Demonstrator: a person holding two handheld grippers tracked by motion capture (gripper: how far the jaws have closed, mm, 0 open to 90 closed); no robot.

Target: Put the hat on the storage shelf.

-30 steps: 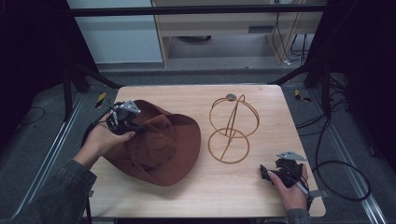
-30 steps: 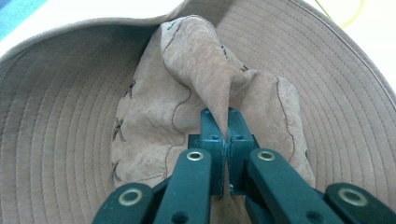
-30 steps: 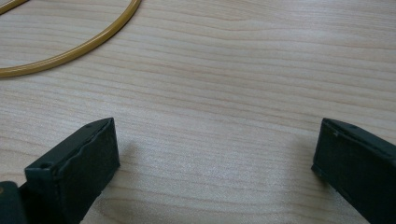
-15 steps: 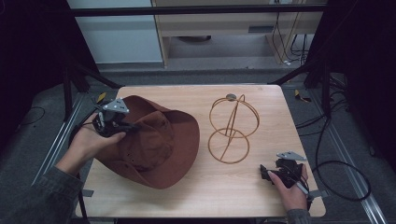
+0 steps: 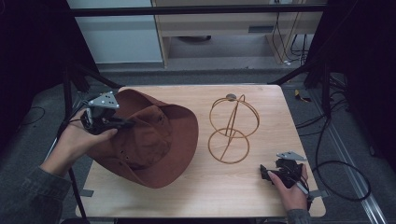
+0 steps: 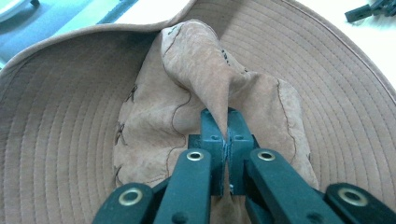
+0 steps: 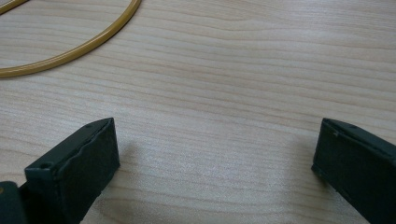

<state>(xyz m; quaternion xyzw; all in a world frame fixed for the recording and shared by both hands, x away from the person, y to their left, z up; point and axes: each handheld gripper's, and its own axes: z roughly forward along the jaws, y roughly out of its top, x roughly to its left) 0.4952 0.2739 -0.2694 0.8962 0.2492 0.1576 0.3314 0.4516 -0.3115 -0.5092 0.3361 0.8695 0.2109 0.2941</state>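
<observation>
Hat [image 5: 154, 140] lying tilted at the table's [image 5: 243, 200] left, its brim overhanging the left edge | left gripper [image 5: 122, 123] pinching a fold of the hat's crown between pressed-together jaws | wire stand [image 5: 232, 127] standing upright mid-table, apart from the brim | right gripper [image 5: 265, 173] resting near the front right corner, jaws spreading wide over bare wood

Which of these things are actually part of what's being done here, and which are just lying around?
In the job:
- brown hat, its crown pinched by the left gripper
- gold wire hat stand, probably where it goes

Just there:
- right gripper, open, resting on the table
- cables on the floor
</observation>
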